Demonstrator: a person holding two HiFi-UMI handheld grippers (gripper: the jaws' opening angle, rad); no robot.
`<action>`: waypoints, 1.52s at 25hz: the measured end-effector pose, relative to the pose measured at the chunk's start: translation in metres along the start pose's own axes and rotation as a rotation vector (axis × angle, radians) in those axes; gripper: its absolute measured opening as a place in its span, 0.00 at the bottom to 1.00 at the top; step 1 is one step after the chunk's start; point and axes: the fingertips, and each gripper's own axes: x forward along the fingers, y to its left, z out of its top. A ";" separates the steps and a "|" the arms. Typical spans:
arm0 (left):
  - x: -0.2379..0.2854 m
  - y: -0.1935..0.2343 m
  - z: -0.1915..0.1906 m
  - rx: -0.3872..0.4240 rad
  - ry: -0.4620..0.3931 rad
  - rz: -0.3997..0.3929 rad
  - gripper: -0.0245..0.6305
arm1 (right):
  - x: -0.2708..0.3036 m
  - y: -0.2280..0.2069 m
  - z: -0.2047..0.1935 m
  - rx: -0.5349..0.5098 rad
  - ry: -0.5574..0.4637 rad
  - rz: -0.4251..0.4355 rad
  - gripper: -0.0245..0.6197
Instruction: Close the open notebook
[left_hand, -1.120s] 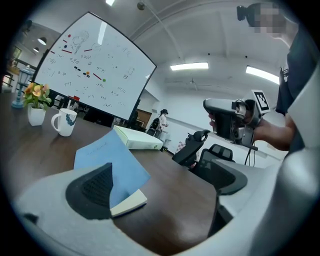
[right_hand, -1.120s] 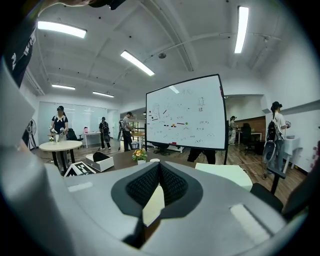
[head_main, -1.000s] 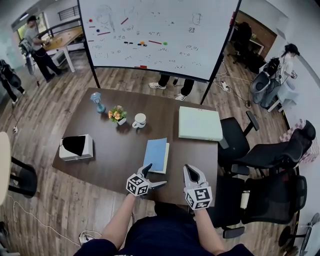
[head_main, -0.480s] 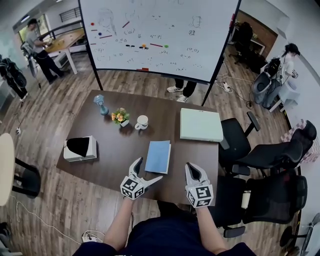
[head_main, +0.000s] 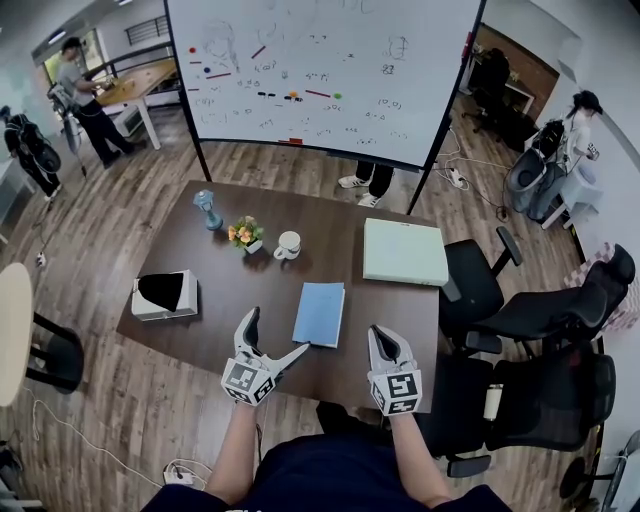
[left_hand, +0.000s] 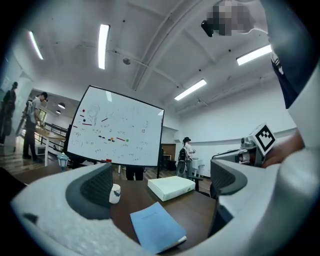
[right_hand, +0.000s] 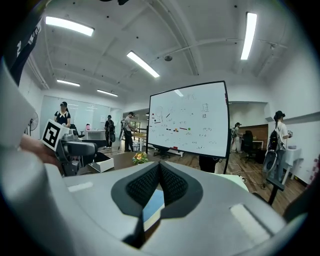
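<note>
Blue notebook (head_main: 320, 314): cover shut, flat on tabletop (head_main: 240, 280) nr front edge; L tongs (head_main: 277, 334) spread wide, empty, at its 8 o'clock, R tongs (head_main: 384, 336) pinched together, empty, 4 o'clock, both held clear, prob. because closing looks done.

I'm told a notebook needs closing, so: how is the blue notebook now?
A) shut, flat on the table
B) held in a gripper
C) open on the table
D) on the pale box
A: the notebook lies flat on the table with its blue cover up and shut.
</note>
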 end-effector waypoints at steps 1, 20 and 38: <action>-0.003 0.001 0.002 0.003 -0.002 0.007 0.95 | 0.000 0.000 0.000 -0.003 0.000 0.001 0.05; -0.021 0.004 0.021 0.057 0.000 0.007 0.90 | 0.006 0.013 -0.001 -0.045 -0.001 0.025 0.05; -0.035 0.025 0.023 0.072 -0.003 0.136 0.26 | 0.008 0.017 -0.002 -0.021 0.006 0.043 0.05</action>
